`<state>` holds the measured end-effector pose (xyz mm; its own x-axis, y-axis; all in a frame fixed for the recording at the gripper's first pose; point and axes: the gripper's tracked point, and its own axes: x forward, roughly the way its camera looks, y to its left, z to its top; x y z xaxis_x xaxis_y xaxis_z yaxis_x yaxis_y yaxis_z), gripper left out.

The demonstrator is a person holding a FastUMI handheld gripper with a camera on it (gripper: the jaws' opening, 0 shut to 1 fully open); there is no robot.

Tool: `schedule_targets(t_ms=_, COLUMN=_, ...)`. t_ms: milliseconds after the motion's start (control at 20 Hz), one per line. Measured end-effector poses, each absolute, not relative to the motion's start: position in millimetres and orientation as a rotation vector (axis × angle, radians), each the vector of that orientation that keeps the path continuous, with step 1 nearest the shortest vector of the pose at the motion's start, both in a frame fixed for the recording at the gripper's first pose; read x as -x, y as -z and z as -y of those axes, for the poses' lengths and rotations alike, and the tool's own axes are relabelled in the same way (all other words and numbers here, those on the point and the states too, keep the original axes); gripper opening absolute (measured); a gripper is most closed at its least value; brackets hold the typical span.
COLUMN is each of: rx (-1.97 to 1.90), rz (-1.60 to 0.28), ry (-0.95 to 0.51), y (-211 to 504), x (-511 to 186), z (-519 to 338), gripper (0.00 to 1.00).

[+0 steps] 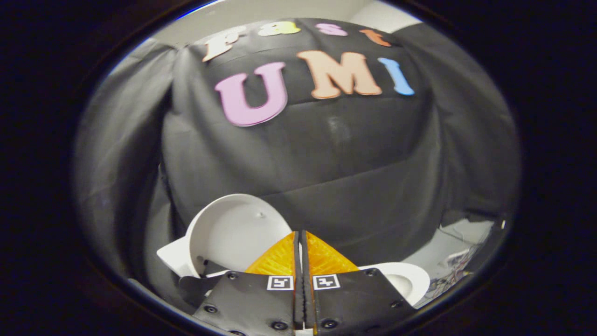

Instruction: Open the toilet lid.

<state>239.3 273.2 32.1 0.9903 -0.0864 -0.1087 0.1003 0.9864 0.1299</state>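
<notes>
A white toilet lid stands raised, tilted up just ahead and to the left of my fingers, its inner face toward me. Part of the white toilet seat rim shows low to the right of the fingers. My gripper is shut, its two fingertips pressed together with nothing between them, pointing at the black cloth wall beyond the lid's right edge.
Black cloth hangs as the booth's wall behind the toilet. A white floor patch with tangled cables lies at the lower right. A white wedge-shaped part sticks out at the lid's lower left.
</notes>
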Motion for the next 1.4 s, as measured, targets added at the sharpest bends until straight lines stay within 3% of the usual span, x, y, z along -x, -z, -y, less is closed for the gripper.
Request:
schedule_targets(t_ms=500, rx=0.137, rz=-0.188, ry=-0.157, y=-12, x=-262, z=-385, gripper=0.02)
schedule_targets(t_ms=600, rx=0.172, rz=-0.197, ry=-0.184, y=-11, x=-264, z=-397, gripper=0.06)
schedule_targets(t_ms=750, rx=0.219, rz=-0.206, ry=-0.186, y=-6, x=-263, z=-402, gripper=0.01)
schedule_targets(t_ms=1400, rx=0.217, rz=-0.183, ry=-0.21, y=-8, x=-261, z=-404, gripper=0.02)
